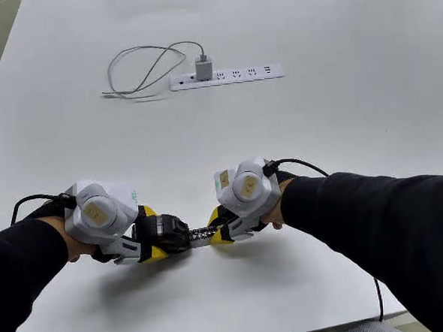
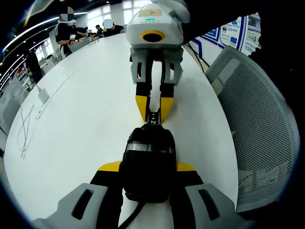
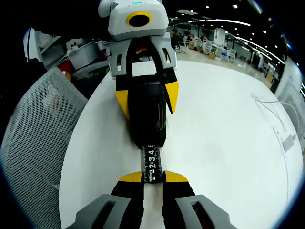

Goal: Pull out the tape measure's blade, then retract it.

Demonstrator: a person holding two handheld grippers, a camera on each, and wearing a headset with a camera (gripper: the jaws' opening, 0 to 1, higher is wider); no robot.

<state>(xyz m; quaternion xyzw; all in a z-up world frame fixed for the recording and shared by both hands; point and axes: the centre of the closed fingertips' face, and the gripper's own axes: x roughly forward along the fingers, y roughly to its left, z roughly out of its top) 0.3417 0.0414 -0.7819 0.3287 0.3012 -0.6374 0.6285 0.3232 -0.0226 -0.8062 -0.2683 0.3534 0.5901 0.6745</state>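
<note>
White workbench (image 1: 317,130): left hand-held gripper (image 1: 152,232) clamps tape measure (image 1: 171,233), right hand-held gripper (image 1: 216,230) pinches its blade (image 3: 152,164).

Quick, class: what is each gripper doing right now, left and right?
Left gripper: shut on the tape measure case.
Right gripper: shut on the blade, with a short length pulled out.

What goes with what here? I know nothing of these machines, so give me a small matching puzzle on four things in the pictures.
Things:
1. tape measure case
2. blade
3. power strip
4. cable

Place or state:
A. white, at the far side of the table
B. grey, looped beside the strip
C. black, clamped in the left gripper
D. out a short way, pinched by the right gripper

Pairs: 1-C, 2-D, 3-A, 4-B
</note>
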